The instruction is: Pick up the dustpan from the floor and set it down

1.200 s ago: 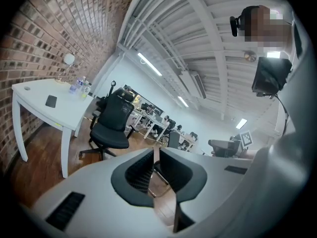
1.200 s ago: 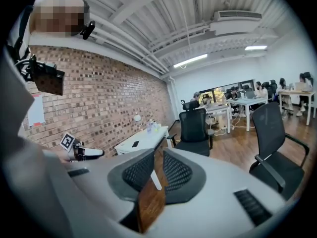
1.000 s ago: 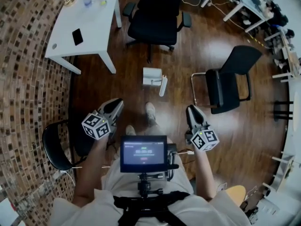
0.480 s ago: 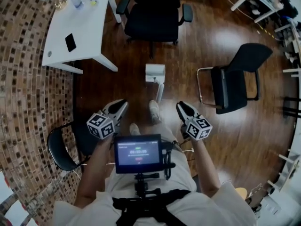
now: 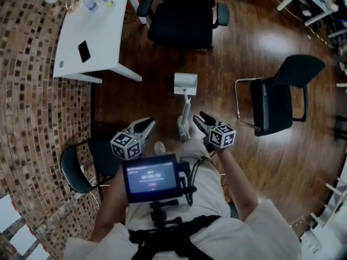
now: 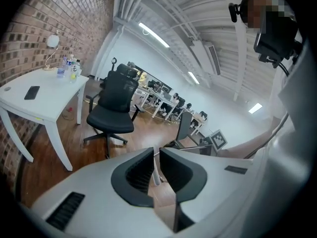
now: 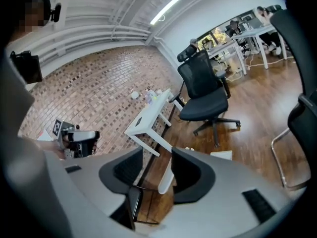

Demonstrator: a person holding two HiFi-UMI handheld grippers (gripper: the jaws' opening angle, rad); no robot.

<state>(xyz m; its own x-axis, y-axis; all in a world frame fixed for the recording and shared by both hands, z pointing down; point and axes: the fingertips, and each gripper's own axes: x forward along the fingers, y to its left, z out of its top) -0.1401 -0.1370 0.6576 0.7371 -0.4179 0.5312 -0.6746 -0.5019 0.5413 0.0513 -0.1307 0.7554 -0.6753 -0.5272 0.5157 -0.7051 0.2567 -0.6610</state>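
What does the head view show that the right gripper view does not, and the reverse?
Only the head view: the person's shoe and the small black chair beside the brick wall. Only the right gripper view: the ceiling and its strip light. Both: the dustpan, white table, black office chair and left gripper.

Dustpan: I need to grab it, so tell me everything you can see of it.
The dustpan is white, plastic-looking: a boxy pan resting on the wood floor and a long slim handle rising toward the person. The handle's end stands between the right gripper's jaws, which have just been opening; contact cannot be judged.
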